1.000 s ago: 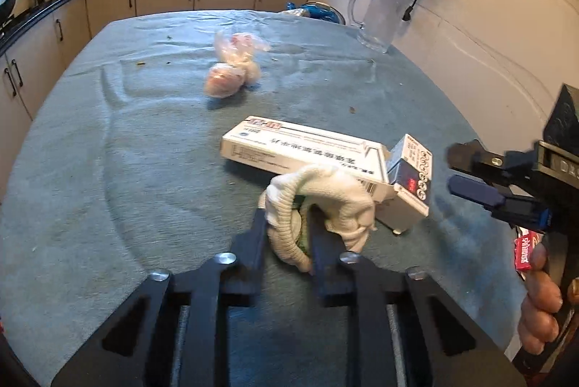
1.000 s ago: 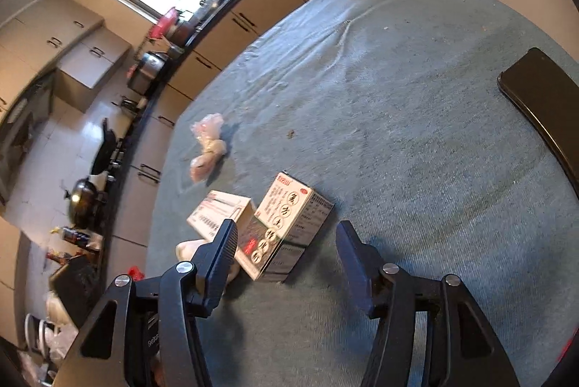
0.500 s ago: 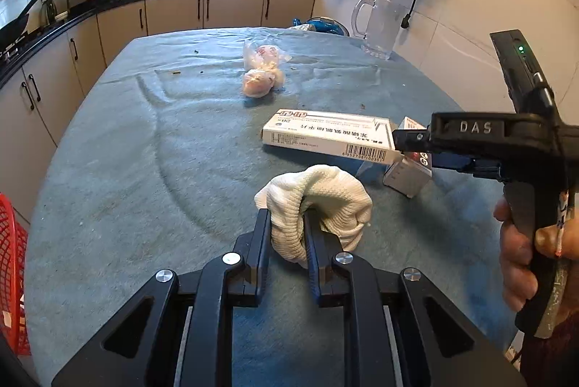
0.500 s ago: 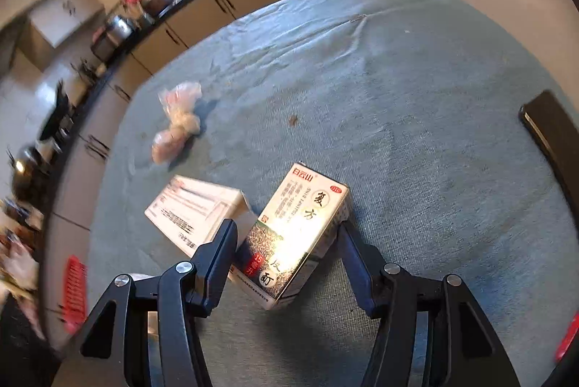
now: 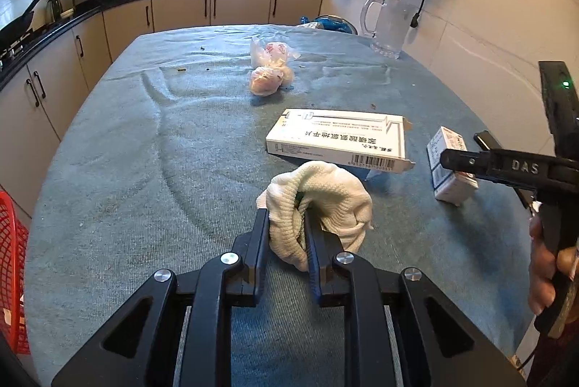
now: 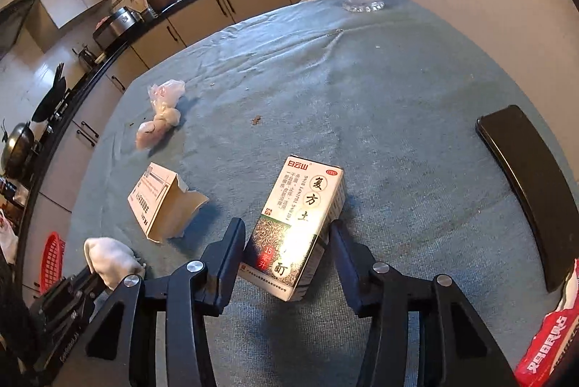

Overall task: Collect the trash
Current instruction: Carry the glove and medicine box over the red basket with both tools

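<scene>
Status: left gripper [image 5: 287, 235] is clamped on the balled white sock [image 5: 318, 202], jaws nearly together with the fabric pinched between them, held just over the near part of the table [image 5: 119, 170].

Right gripper [image 6: 286, 242] straddles the small medicine box [image 6: 300, 228]. Jaws have just been closing with the box between them; both pads look to be on the box sides now, so I read it as gripped (box looks tilted, near end raised, though that's hard to call from this angle).

Still on the table:
- long white carton [image 5: 338, 141], flap torn open, middle of the table, just far of the sock
- knotted plastic bag [image 5: 269, 68], farther back, well apart from the rest
- a few crumbs on the cloth

Red basket [image 5: 12, 275] sits off the table's near-left edge, probably the bin. Can't see anything inside it from here.

Progress, as a judgement: two items in hand, none visibly deposited, at least two pickups left. Early to middle of the job.

Glass pitcher [image 5: 389, 25] at far right isn't trash, leave it.
</scene>
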Motion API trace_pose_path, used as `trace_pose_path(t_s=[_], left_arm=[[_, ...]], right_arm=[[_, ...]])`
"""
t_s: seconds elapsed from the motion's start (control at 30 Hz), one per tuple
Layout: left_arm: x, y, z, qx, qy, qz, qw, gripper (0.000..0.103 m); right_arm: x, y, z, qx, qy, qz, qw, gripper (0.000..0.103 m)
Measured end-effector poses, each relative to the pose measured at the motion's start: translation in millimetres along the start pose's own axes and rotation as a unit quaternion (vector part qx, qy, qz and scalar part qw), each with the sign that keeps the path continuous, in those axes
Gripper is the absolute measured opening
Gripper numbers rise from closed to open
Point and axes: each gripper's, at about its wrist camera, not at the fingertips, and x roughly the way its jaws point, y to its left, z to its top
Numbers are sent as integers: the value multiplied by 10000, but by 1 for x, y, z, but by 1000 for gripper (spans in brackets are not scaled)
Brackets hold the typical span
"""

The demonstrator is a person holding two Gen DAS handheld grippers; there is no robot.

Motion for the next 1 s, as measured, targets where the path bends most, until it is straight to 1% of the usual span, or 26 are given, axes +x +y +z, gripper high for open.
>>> trace_pose_path(t_s=[0.2,0.33,0.4,0.5,0.73,1.0], left_arm=[[-7,-7,-2,84,-120,133,9998,17],[-20,-15,-4,240,-342,208,9989,17],[-28,-17,-7,289,-437,250,9983,17],[-38,-15,-10,295,-542,332,9975,17],[-60,-2,-16,205,-761,588,9952,17],[-73,13,-22,66,-826,704,9941,17]], right_arm=[[-16,0,-11,-144,-210,149,9996,46],[-31,2,-23,-209,-390,405,9982,45],[-39,5,-28,-247,-509,709,9959,45],[-46,15,-32,-373,-584,908,9935,45],[-47,46,-43,-649,-476,1344,9877,44],[-52,71,-52,-859,-441,1568,9829,44]])
